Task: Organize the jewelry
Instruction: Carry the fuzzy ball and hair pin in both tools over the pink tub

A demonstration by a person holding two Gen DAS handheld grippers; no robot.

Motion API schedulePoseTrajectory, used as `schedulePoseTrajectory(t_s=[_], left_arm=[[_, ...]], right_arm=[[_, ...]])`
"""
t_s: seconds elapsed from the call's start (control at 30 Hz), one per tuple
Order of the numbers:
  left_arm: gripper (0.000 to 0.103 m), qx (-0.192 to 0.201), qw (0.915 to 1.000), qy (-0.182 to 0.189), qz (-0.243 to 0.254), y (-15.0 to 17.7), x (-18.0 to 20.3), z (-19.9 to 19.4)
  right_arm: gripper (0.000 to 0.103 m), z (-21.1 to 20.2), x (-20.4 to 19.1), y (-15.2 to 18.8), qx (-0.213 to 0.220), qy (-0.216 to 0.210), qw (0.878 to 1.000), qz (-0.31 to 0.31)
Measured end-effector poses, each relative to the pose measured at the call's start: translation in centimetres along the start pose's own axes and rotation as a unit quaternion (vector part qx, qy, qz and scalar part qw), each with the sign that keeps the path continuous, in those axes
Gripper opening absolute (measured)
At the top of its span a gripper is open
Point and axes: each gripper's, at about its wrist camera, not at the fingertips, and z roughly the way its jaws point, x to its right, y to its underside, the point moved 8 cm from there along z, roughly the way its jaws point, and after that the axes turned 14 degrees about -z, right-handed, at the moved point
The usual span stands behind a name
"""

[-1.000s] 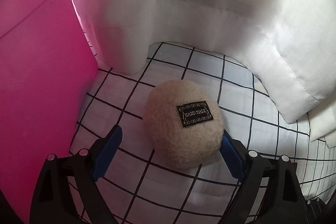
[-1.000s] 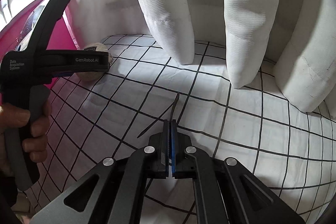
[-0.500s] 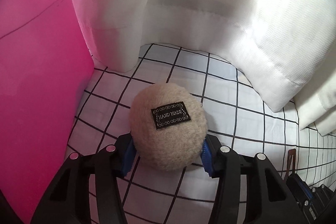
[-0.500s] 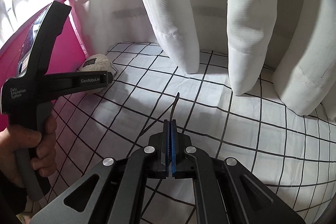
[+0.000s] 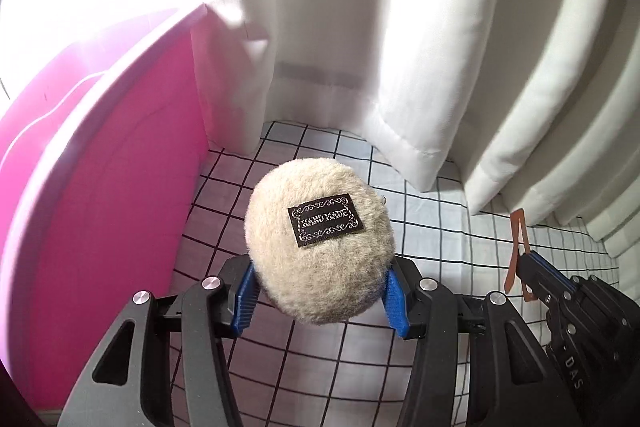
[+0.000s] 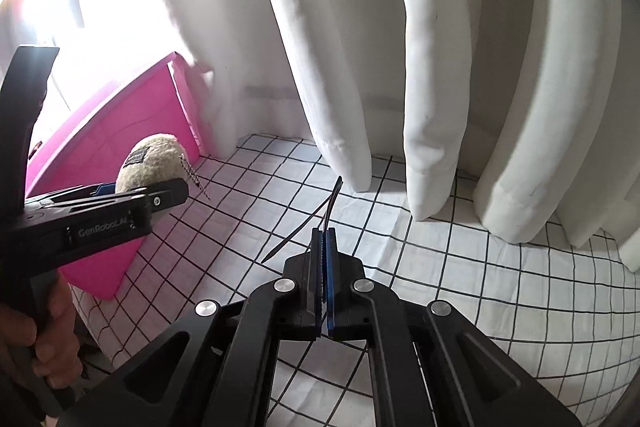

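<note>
The round beige fleece pouch with a black "HAND MADE" label (image 5: 320,243) sits clamped between the blue pads of my left tool (image 5: 320,297), raised clear of the white black-grid cloth (image 5: 432,227) on the tabletop. My right tool (image 6: 325,247) is closed on a thin flat brown hair clip (image 5: 518,247), which protrudes forward beyond its pads. The pink box (image 5: 100,167) stands just left of the pouch. White pleated curtains (image 6: 440,47) hang behind, their hems touching the cloth.
</note>
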Motion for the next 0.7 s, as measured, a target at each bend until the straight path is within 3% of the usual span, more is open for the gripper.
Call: schedulePoseTrajectory(t_s=[0.33, 0.7], left_arm=[[0.05, 0.086, 0.996, 0.02, -0.016, -3.5, -1.4, -11.8], [0.05, 0.17, 0.9807, -0.058, -0.077, -10.1, -11.6, -19.1]], right_arm=[[0.002, -6.6, -3.9, -6.5, 0.079, -0.019, 0.995, -0.054], [0.002, -7.1, -14.0, -15.9, 0.148, -0.109, 0.976, -0.121]])
